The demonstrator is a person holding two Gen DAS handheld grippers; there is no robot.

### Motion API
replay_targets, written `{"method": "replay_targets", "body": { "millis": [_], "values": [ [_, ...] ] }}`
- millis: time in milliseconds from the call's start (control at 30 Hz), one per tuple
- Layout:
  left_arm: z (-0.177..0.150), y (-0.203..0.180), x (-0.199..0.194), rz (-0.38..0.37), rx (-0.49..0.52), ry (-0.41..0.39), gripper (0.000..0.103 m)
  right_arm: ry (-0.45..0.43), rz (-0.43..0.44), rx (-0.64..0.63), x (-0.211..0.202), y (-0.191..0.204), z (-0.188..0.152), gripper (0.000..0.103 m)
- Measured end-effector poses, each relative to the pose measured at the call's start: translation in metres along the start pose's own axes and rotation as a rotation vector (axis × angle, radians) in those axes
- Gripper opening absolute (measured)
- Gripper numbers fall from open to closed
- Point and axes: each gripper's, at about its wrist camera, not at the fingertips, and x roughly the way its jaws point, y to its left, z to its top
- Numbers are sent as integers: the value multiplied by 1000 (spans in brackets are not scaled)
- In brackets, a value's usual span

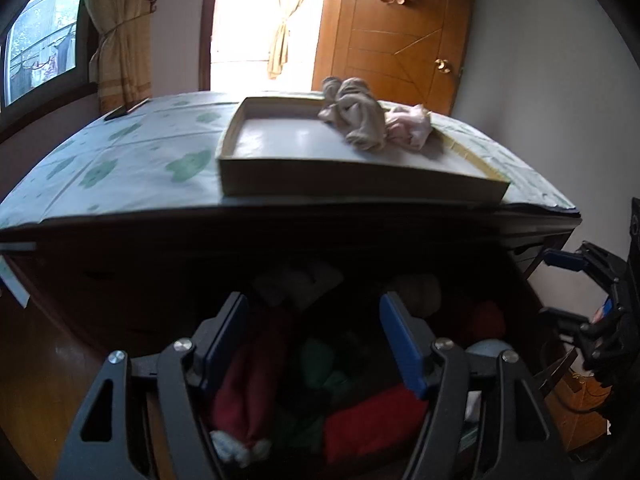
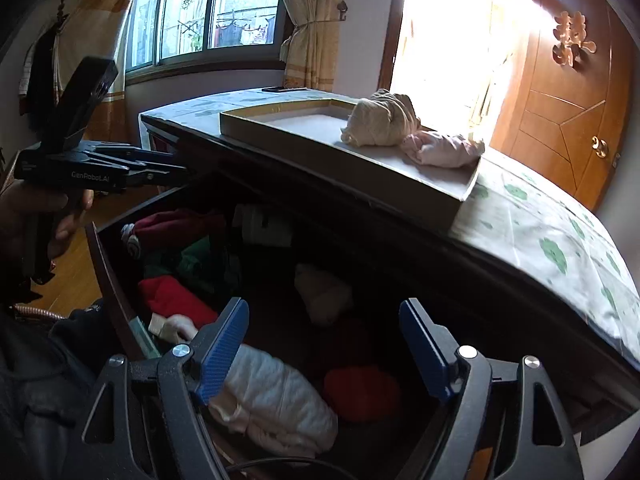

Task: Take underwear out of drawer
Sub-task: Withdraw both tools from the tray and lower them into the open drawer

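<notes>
The open drawer (image 2: pixel 108 272) of a dark dresser holds several rolled garments. My left gripper (image 1: pixel 314 340) hangs open above a dark red roll (image 1: pixel 248 380), a green one (image 1: pixel 320 364) and a bright red one (image 1: pixel 372 416), with nothing between its pads. My right gripper (image 2: pixel 324 348) is open too, over a white quilted garment (image 2: pixel 276 396) and a red roll (image 2: pixel 360 392); a cream roll (image 2: pixel 324 292) lies deeper in. On the dresser top a shallow tray (image 1: pixel 320 184) carries a beige bundle (image 1: pixel 356 116) and a pink bundle (image 1: pixel 408 124).
A green-patterned cloth (image 1: pixel 120 152) covers the dresser top, and a phone (image 1: pixel 124 110) lies at its far left corner. A hand holds the left gripper (image 2: pixel 180 164) over the drawer's left end. Behind are curtained windows and a wooden door (image 1: pixel 400 32).
</notes>
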Motion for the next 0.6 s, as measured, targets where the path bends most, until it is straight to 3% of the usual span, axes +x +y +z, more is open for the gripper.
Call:
{"method": "replay_targets", "body": {
  "millis": [267,433,600],
  "values": [
    [-14,31,3,99,-3,59,69,9,38,82,4,10,-23,79],
    [-23,26,18,86,49,115,69,15,52,88,7,26,-34,79],
    [-31,18,30,67,84,163,61,-3,54,96,3,32,-39,79]
  ]
}}
